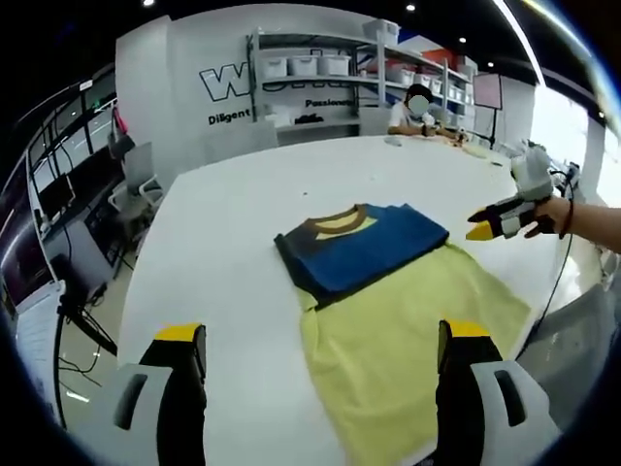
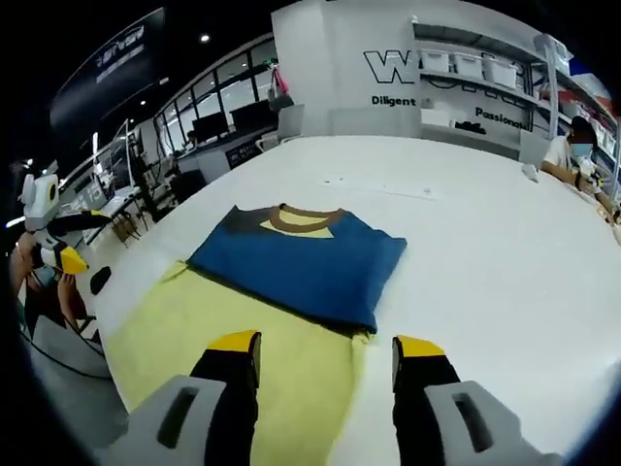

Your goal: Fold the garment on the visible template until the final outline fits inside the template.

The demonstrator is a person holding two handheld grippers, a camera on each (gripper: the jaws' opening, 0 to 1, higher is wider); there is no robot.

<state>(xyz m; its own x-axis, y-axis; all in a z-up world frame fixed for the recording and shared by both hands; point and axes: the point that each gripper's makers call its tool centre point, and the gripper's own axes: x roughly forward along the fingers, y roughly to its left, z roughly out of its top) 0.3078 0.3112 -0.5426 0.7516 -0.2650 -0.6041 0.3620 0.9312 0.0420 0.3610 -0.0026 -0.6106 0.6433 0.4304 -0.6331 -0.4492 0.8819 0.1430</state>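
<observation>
A folded blue garment (image 1: pixel 364 248) with a brown and yellow collar lies on the white table (image 1: pixel 233 223). Its near edge overlaps the far end of a pale yellow template sheet (image 1: pixel 408 349). My left gripper (image 1: pixel 321 335) hovers over the near part of the template, open and holding nothing. My right gripper (image 1: pixel 485 228) comes in from the right, held by a hand beside the garment. In the right gripper view the garment (image 2: pixel 301 257) lies ahead on the template (image 2: pixel 223 330). There the right gripper (image 2: pixel 325 348) is open and holds nothing, and the left gripper (image 2: pixel 60 257) shows at the far left.
The table edge (image 1: pixel 146 291) drops off to the left towards chairs and desks. A person (image 1: pixel 415 112) sits at the far end of the table. Shelves with white bins (image 1: pixel 310 68) stand against the back wall. Bare table (image 2: pixel 485 243) spreads right of the garment.
</observation>
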